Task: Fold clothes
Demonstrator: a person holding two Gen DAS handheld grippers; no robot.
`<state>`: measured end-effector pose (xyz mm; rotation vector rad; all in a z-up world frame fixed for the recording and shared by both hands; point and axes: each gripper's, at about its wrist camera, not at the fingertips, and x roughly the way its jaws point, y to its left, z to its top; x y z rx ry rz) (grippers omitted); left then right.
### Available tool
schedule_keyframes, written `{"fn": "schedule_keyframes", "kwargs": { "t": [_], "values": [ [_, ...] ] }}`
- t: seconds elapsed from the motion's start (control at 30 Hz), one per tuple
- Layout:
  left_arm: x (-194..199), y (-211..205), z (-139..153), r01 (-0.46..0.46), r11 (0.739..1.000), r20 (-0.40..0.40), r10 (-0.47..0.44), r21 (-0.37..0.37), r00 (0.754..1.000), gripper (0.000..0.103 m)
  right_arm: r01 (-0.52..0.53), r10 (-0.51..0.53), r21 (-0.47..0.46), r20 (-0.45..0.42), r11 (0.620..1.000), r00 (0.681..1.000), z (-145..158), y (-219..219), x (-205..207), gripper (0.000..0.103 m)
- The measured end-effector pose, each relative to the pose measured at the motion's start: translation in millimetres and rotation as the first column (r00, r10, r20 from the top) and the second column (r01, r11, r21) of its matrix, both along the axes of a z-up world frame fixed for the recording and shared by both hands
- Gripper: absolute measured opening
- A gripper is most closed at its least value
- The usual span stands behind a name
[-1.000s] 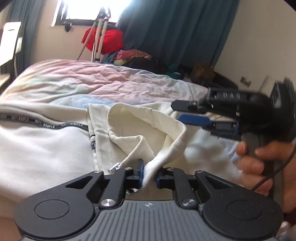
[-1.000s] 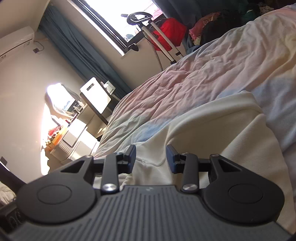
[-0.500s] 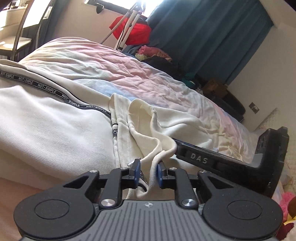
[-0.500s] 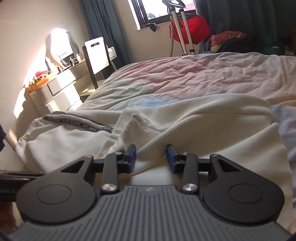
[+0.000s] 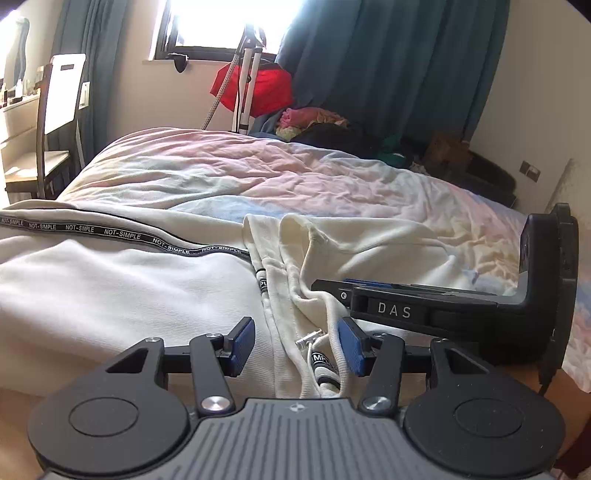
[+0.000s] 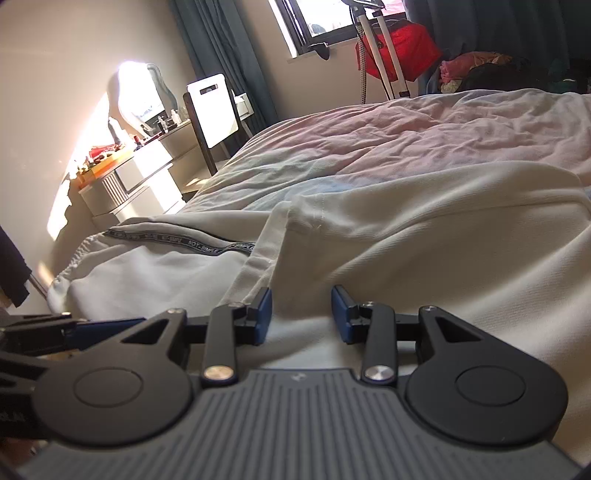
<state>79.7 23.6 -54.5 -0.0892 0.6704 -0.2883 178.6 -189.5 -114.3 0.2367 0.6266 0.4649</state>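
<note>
The cream garment (image 5: 129,288) runs off the left edge of the left wrist view, so how far it reaches along the bed (image 5: 295,177) cannot be told. Its drawstring (image 5: 321,363) disappears under the left gripper (image 5: 295,341) body, the lettering on it cut short. The right gripper (image 5: 436,306) hides the cloth beneath it, and its fingertips are too foreshortened to judge their spread in that view. In the right wrist view the garment's near hem vanishes below the right gripper, and the printed tape (image 6: 177,240) is too blurred to read. The small items on the dresser (image 6: 129,162) are washed out by sunlight. The window (image 5: 221,22) is blown white.
</note>
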Motion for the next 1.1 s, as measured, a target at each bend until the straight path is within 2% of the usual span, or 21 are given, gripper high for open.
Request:
{"fn": "schedule_keyframes", "kwargs": {
  "t": [0.2,0.27,0.33,0.43,0.57,0.63,0.67,0.7,0.77,0.87,0.93,1.0,1.07,1.1],
  "values": [
    [-24.6,-0.6,14.9,-0.021,0.999,0.061,0.019,0.030,0.998,0.063,0.078,-0.077,-0.006,0.067,0.997,0.995,36.4,-18.5,-47.2,0.039],
    [-32.2,-0.8,21.2,-0.034,0.999,0.081,0.031,0.040,0.996,0.069,0.100,-0.096,-0.030,0.115,0.995,0.989,53.4,-23.8,-67.6,0.040],
    [-41.5,-1.0,27.3,-0.049,0.997,0.117,0.043,0.052,0.992,0.085,0.126,-0.118,-0.045,0.160,0.991,0.980,68.7,-28.9,-88.5,0.040],
    [-60.1,-4.6,35.1,-0.062,0.995,0.180,0.047,0.081,0.982,0.093,0.187,-0.180,-0.024,0.188,0.982,0.966,84.0,-38.6,-117.9,0.040],
    [-80.5,-7.6,36.0,-0.090,0.989,0.219,0.063,0.116,0.974,0.102,0.266,-0.257,-0.008,0.235,0.964,0.937,90.5,-48.4,-157.5,0.042],
    [-84.7,-9.0,35.6,-0.102,0.986,0.228,0.069,0.135,0.971,0.103,0.291,-0.280,-0.012,0.238,0.957,0.930,89.3,-53.1,-166.8,0.064],
    [-84.8,-7.2,36.0,-0.106,0.987,0.226,0.076,0.124,0.971,0.103,0.295,-0.285,-0.008,0.234,0.955,0.929,88.6,-54.9,-167.1,0.086],
    [-84.8,-5.4,36.4,-0.111,0.987,0.224,0.083,0.114,0.971,0.103,0.299,-0.289,-0.006,0.230,0.954,0.929,87.9,-55.9,-166.5,0.102],
    [-82.8,1.7,37.3,-0.123,0.990,0.208,0.106,0.070,0.972,0.103,0.306,-0.298,0.000,0.222,0.952,0.928,86.4,-57.8,-165.3,0.103],
    [-67.9,26.9,34.6,-0.175,0.983,0.127,0.180,-0.051,0.976,0.103,0.317,-0.311,0.008,0.209,0.949,0.927,84.1,-60.8,-163.5,0.103],
    [-52.9,54.0,27.8,-0.264,0.953,0.025,0.271,-0.147,0.962,0.103,0.324,-0.320,0.014,0.200,0.946,0.926,82.6,-62.7,-162.4,0.103],
    [-41.2,88.2,20.2,-0.381,0.897,-0.098,0.368,-0.223,0.925,0.103,0.331,-0.328,0.019,0.192,0.943,0.925,81.1,-64.7,-161.2,0.103],
    [-35.8,120.9,16.1,-0.494,0.831,-0.194,0.456,-0.255,0.868,0.103,0.338,-0.337,0.024,0.183,0.941,0.924,79.6,-66.6,-160.0,0.103],
    [-35.3,138.6,14.8,-0.558,0.786,-0.242,0.505,-0.266,0.828,0.103,0.342,-0.341,0.027,0.178,0.939,0.923,78.9,-67.6,-159.4,0.103]
  ]
}}
